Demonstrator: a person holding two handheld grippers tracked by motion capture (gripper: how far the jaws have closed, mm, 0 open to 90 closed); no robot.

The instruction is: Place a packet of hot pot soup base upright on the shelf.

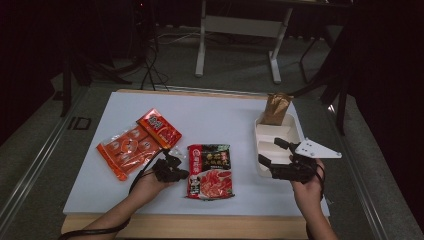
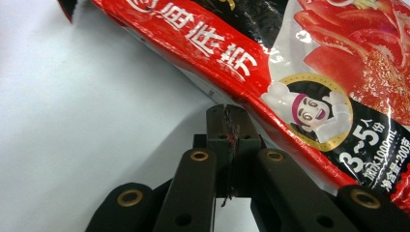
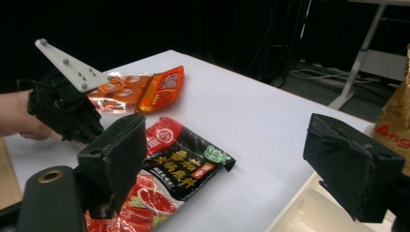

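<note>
A red and black soup-base packet (image 1: 210, 171) lies flat near the table's front middle. My left gripper (image 1: 176, 169) sits at its left edge. In the left gripper view its jaws are pressed together (image 2: 226, 108) right at the packet's (image 2: 300, 72) rim, with a red sliver showing in the seam between them. My right gripper (image 1: 270, 151) hovers open over the near end of the white tray (image 1: 294, 131), nothing between its wide-apart fingers (image 3: 116, 154). In the right gripper view the packet (image 3: 183, 164) lies beyond them.
Two orange-red packets (image 1: 127, 150) (image 1: 159, 127) lie at the left of the white table. A brown bag (image 1: 276, 107) stands in the tray's far end. The right gripper view shows the left gripper (image 3: 63, 113), the orange packets (image 3: 154, 89) and the bag (image 3: 399, 121).
</note>
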